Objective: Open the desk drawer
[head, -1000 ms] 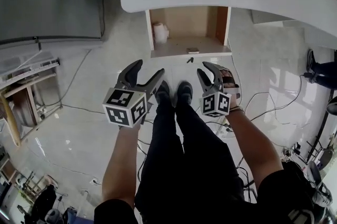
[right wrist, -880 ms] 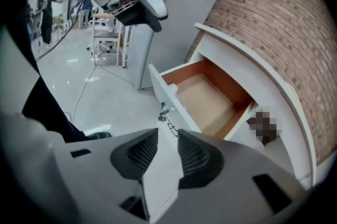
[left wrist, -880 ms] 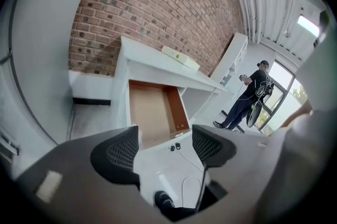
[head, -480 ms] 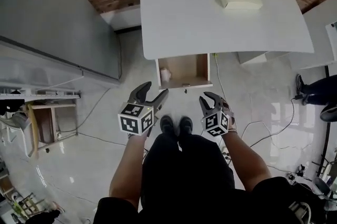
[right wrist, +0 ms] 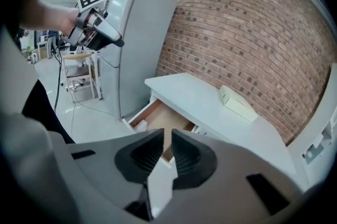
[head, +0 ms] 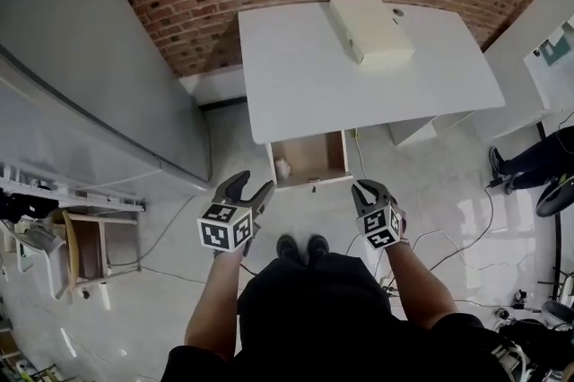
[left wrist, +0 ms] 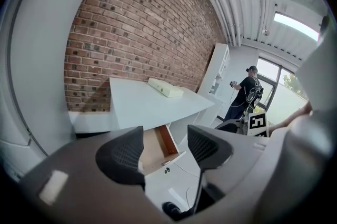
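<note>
The white desk [head: 296, 84] stands against the brick wall, with its wooden drawer [head: 309, 158] pulled out toward me and a small white roll [head: 282, 167] in its left corner. The drawer also shows in the left gripper view [left wrist: 157, 145] and the right gripper view [right wrist: 158, 119]. My left gripper [head: 253, 185] hangs in the air this side of the drawer, open and empty [left wrist: 166, 150]; its jaws have just been closing a little. My right gripper [head: 370, 188] is level with it, touching nothing; its jaws [right wrist: 167, 153] have just been closing down to a narrow gap.
A cream box [head: 369, 30] lies on the desk top. A tall grey cabinet [head: 81, 75] stands at the left, with a wooden frame [head: 81, 237] beside it. Cables [head: 448, 232] trail over the floor at the right. Another person [left wrist: 245, 94] stands by the windows.
Both grippers have risen and drawn back from the drawer, which now looks smaller and farther off. The right jaws have narrowed markedly, the left slightly.
</note>
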`<action>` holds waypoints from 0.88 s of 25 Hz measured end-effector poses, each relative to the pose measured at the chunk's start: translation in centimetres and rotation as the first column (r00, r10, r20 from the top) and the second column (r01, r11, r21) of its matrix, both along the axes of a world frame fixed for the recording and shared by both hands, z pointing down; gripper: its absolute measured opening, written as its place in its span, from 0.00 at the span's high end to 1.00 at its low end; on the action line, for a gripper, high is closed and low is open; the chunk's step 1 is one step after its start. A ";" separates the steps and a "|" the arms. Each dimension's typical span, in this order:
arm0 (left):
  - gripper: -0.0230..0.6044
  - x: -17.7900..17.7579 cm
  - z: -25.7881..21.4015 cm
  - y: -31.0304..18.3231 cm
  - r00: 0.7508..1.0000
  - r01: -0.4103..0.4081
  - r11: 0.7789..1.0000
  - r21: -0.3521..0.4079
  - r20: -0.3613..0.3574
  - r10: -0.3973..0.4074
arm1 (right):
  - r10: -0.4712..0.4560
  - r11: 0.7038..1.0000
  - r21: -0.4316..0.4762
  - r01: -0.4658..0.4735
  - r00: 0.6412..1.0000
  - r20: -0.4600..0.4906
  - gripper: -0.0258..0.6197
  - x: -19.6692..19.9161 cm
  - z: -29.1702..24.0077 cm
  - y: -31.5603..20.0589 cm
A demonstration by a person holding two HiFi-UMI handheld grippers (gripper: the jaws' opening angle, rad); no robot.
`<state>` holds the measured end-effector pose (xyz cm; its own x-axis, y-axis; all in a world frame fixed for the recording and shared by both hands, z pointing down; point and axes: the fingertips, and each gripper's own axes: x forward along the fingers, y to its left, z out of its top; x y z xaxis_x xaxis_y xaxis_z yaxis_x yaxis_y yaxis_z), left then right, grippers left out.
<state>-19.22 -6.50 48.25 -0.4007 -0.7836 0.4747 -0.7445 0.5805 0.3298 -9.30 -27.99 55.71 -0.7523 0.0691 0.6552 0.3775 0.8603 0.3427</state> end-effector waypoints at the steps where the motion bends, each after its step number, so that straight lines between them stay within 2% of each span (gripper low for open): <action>1: 0.54 0.0 -0.5 0.5 1.000 0.000 1.000 0.006 0.006 0.000 | 0.015 1.000 -0.004 -0.015 1.000 0.003 0.88 0.2 -0.8 -0.1; 6: 0.57 -0.6 -1.8 2.6 1.000 -0.003 1.000 0.028 0.028 0.003 | 0.094 0.989 -0.113 -0.091 0.995 0.021 0.90 0.4 -4.5 0.3; 14: 0.61 -1.2 -1.7 4.3 1.000 0.025 0.999 0.034 0.015 -0.025 | 0.011 0.979 -0.205 0.008 0.996 0.091 0.93 -0.7 -10.2 3.4; 22: 0.62 -2.7 -6.6 1.5 0.992 0.067 0.997 0.048 0.106 -0.072 | -0.031 0.954 -0.289 0.083 0.983 0.182 0.94 -2.2 -14.2 1.6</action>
<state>-21.88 -4.98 41.67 -0.5019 -0.7715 0.3911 -0.7353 0.6187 0.2768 -11.47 -26.43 41.50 -0.8415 0.2851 0.4590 0.3863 0.9113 0.1422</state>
